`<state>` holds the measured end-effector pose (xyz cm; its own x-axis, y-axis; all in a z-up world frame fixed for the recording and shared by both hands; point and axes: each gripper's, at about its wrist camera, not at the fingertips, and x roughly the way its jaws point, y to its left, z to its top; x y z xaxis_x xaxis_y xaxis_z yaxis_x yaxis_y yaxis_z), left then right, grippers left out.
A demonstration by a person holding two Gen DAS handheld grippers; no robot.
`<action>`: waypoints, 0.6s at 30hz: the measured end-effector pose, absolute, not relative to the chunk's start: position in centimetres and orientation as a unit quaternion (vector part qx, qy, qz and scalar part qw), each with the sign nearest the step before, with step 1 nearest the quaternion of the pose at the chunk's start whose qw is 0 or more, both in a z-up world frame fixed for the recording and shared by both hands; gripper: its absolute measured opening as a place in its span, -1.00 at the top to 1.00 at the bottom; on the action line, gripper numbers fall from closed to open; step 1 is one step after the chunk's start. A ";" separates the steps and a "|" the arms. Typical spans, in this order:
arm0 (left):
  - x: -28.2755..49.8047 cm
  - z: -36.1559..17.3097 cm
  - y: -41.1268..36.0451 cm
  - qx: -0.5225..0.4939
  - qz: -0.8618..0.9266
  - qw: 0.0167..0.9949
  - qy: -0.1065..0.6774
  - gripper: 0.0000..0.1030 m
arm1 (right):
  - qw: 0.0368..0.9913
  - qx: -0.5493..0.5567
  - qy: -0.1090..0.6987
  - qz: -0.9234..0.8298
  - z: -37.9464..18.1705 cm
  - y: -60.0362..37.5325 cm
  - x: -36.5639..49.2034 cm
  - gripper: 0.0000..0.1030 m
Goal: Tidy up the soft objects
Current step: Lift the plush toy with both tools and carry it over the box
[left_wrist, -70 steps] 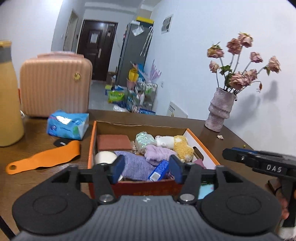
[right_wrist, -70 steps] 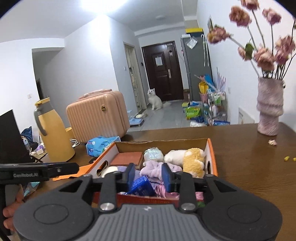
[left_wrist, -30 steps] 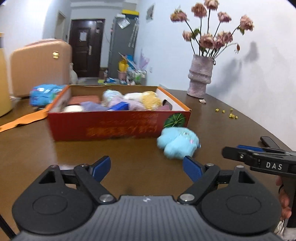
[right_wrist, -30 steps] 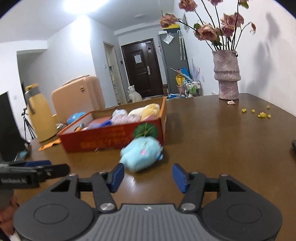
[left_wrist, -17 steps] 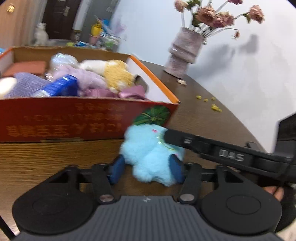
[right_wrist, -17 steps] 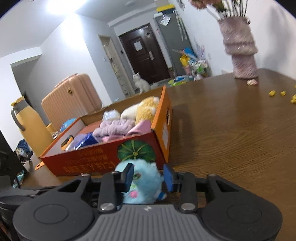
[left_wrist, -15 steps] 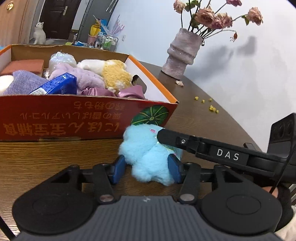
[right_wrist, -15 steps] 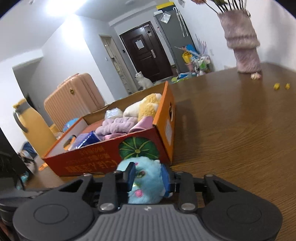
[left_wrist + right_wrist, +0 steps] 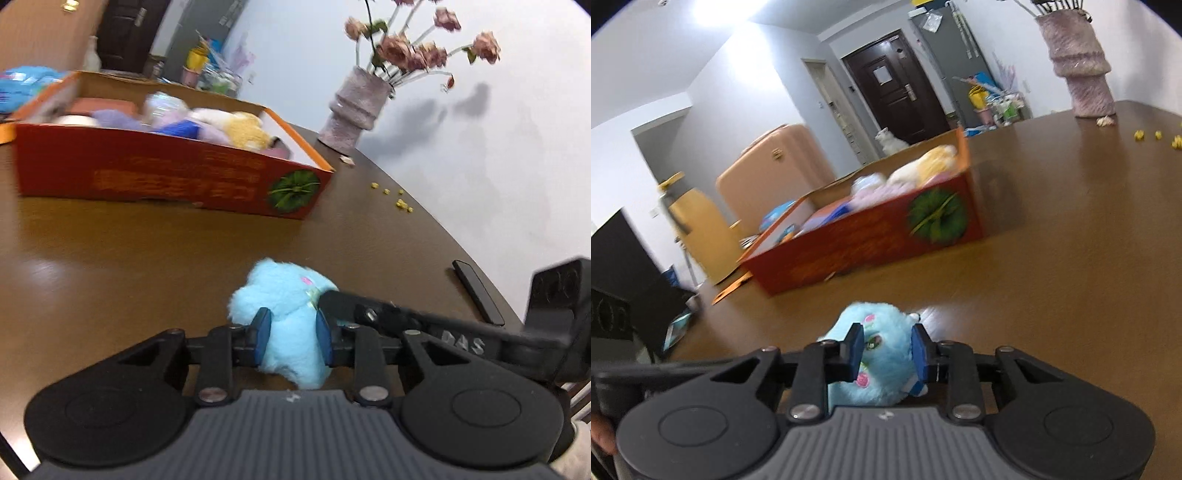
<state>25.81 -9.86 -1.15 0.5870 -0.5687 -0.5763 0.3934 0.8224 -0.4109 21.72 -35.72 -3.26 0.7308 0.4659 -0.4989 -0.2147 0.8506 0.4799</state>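
Note:
A fluffy light-blue plush toy (image 9: 286, 317) is gripped from two sides above the brown table. My left gripper (image 9: 291, 341) is shut on its body. My right gripper (image 9: 888, 352) is shut on it too, with the toy's face (image 9: 882, 354) between the blue pads. The right gripper's fingers (image 9: 343, 302) reach the toy from the right in the left wrist view. The red-orange cardboard box (image 9: 173, 177) with several soft items stands further back on the table; it also shows in the right wrist view (image 9: 871, 236).
A pink vase of dried roses (image 9: 354, 107) stands at the table's far right, with yellow crumbs (image 9: 397, 197) near it. A black phone (image 9: 478, 291) lies by the right edge. A peach suitcase (image 9: 775, 173) and a yellow thermos (image 9: 698, 229) stand behind the box.
Both grippers closed on the blue plush beside the box and have pulled it back, away from the box, toward the near side of the table.

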 end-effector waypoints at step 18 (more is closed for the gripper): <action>19.8 -1.1 -0.2 -0.187 -0.157 0.903 0.353 -0.26 | 0.897 0.156 0.326 0.253 -2.3 -27.3 17.3 0.33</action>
<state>19.80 -0.19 -1.09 0.7019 -0.4153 -0.5787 0.1511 0.8808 -0.4488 17.34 -27.35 -2.26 0.6596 0.5556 -0.5062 -0.3521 0.8234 0.4450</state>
